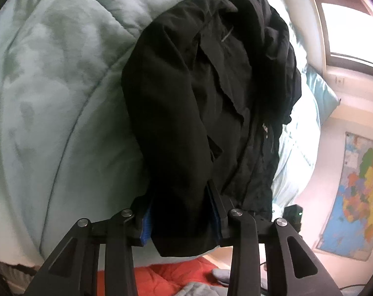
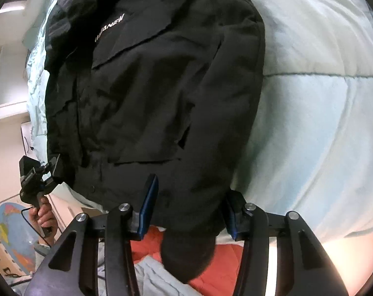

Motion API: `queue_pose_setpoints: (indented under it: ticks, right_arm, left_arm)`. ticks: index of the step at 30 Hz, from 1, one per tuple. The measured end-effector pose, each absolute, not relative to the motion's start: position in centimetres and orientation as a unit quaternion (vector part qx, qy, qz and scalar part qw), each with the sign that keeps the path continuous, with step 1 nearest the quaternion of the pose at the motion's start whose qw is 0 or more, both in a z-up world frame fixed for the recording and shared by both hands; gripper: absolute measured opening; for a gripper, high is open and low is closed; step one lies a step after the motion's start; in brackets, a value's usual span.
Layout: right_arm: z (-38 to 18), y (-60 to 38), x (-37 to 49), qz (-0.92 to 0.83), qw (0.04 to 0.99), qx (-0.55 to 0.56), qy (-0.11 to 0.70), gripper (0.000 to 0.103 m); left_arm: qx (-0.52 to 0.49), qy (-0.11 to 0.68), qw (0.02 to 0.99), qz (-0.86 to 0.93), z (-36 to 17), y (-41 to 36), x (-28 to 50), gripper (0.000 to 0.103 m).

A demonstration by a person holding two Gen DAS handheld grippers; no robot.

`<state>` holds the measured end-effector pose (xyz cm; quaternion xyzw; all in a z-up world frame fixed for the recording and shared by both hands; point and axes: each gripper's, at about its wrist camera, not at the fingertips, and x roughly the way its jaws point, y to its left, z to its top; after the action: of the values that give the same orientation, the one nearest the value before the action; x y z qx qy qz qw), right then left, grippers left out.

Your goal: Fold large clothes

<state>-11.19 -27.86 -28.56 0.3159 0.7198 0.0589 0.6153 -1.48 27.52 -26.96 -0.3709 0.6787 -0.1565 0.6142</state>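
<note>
A pale green quilted duvet [image 1: 53, 103] covers the bed and fills most of both wrist views. Beyond it on the left wrist view sit a light blue pillow [image 1: 322, 93], a window [image 1: 349, 24] and a coloured wall map [image 1: 359, 197]. Below the bed edge lie an orange blanket [image 1: 171, 276] and some grey fabric [image 2: 157, 278]. On the right wrist view a globe [image 2: 11, 231] stands low at the left, near white shelving [image 2: 6, 93]. No container shows in either view.

The black jacket [image 2: 147, 93] lies lengthwise on the duvet, its hem hanging over the near edge of the bed. It is thick and creased, with flapped pockets, a white logo on the chest and a small grey loop at the collar – the sleeves look folded inward over the body.

The left gripper [image 1: 184, 222] has its blue-padded fingers on either side of one hem corner; the fabric fills the gap and seems pinched, though blur keeps the contact from being certain. The right gripper [image 2: 190, 212] straddles the other hem corner – cloth bulges between and below the blue pads [image 2: 149, 204], apparently clamped. A hand [image 2: 43, 214] grips the left tool's handle, seen from the right wrist
</note>
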Motion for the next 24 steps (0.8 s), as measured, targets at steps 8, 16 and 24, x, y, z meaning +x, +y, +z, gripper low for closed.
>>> queue_pose_setpoints:
  ticks: [8, 16, 24]
  right_arm:
    - [-26.5, -27.2, -10.0, 0.058, 0.655, 0.272, 0.703, 0.017]
    - [-20.7, -29.2, -6.2, 0.086, 0.706, 0.282, 0.644, 0.015]
    - [-16.1, -32.3, -0.3, 0.095, 0.747, 0.297, 0.588, 0.015]
  left_arm:
    - [-0.355, 0.635, 0.665, -0.167, -23.1, 27.9, -0.4, 0.015]
    - [-0.351, 0.581, 0.706, -0.203, -17.6, 27.7, 3.1, 0.011]
    - [-0.358, 0.502, 0.752, -0.235, -10.9, 28.5, 10.3, 0.011]
